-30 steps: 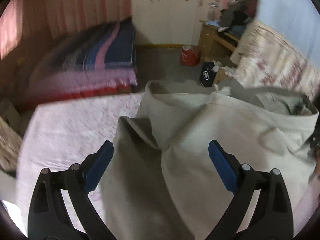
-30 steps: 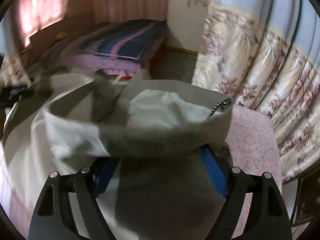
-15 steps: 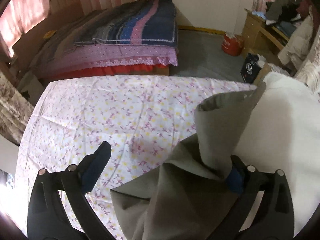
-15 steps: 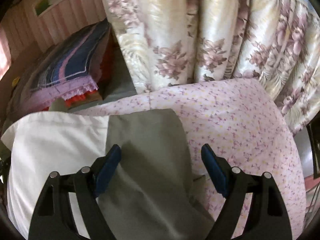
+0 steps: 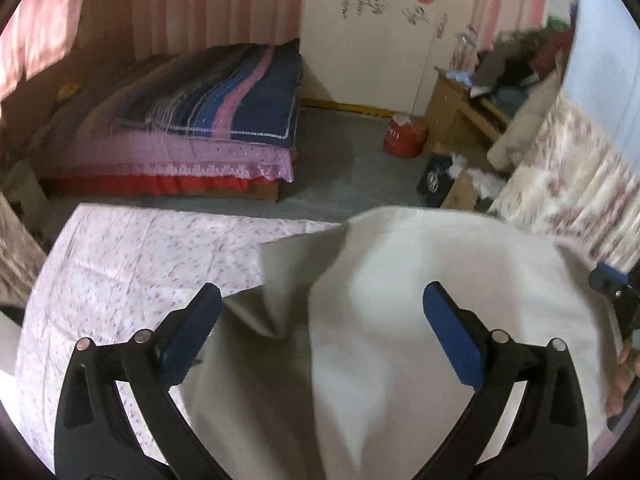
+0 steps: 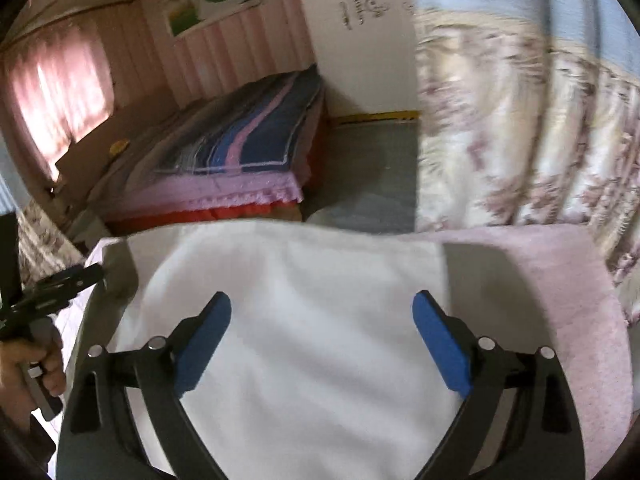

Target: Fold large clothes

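Observation:
A large pale grey-and-white garment [image 5: 420, 320] lies on the floral pink sheet [image 5: 132, 256]. It also fills the right wrist view [image 6: 312, 320], white part on top, grey edges at left and right. My left gripper [image 5: 320, 308] is open above the garment's left part, where a grey flap [image 5: 288, 276] sticks up in a fold. My right gripper [image 6: 322, 312] is open and empty above the white part. The left gripper shows at the left edge of the right wrist view [image 6: 52, 292], and the right one at the right edge of the left wrist view [image 5: 616, 292].
A bed with a striped blue and pink blanket [image 5: 224, 100] stands beyond a strip of grey floor [image 5: 348, 176]. A floral curtain [image 6: 520, 132] hangs at the right. A red container [image 5: 404, 136] and a cluttered wooden stand [image 5: 460, 116] are at the back right.
A second ago the garment was bunched up at my right gripper. It now lies spread flatter on the sheet. Both views have swung, and both grippers stand open over it.

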Action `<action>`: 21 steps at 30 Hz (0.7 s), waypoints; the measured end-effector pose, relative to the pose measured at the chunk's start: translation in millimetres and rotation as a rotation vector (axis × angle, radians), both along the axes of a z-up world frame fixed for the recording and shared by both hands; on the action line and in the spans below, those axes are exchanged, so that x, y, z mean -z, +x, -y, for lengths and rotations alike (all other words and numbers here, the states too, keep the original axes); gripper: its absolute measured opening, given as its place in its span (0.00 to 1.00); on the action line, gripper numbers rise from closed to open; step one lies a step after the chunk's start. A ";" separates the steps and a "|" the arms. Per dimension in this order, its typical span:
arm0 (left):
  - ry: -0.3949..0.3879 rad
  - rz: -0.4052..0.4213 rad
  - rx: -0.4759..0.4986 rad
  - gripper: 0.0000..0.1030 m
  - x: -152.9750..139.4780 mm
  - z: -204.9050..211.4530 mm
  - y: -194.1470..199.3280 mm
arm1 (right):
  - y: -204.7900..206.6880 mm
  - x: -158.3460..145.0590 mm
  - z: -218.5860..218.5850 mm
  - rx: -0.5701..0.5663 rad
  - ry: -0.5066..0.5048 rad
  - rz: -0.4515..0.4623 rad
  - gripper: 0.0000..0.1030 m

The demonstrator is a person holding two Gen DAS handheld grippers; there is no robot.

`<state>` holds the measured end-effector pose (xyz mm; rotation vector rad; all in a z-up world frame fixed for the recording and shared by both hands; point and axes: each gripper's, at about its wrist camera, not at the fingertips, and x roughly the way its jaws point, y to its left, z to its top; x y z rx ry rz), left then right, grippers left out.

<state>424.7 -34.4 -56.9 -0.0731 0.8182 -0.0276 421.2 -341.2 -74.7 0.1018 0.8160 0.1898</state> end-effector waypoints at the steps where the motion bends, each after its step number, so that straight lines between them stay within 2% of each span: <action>1: 0.022 -0.012 -0.007 0.97 6.2 3.2 5.8 | 1.7 6.4 -6.1 0.002 -0.025 -0.011 0.90; 6: 0.071 -0.081 -0.084 0.97 43.0 -12.0 37.1 | 15.4 31.8 -10.2 0.022 -0.091 -0.064 0.90; 8: 0.103 -0.106 -0.128 0.97 56.2 -25.7 48.5 | 26.9 42.0 -5.8 0.034 -0.156 -0.069 0.90; 10: 0.072 -0.121 -0.135 0.97 65.8 -39.4 58.6 | 37.4 49.2 3.0 0.041 -0.181 -0.069 0.90; 11: 0.066 -0.128 -0.144 0.97 68.9 -44.5 63.3 | 40.7 51.4 8.1 0.041 -0.186 -0.064 0.92; 17: 0.159 -0.109 -0.234 0.97 75.8 -63.2 83.4 | 68.3 59.8 35.3 0.091 -0.211 -0.062 0.94; 21: 0.138 -0.135 -0.290 0.97 79.5 -84.0 89.3 | 80.3 59.9 59.6 0.173 -0.189 -0.073 0.95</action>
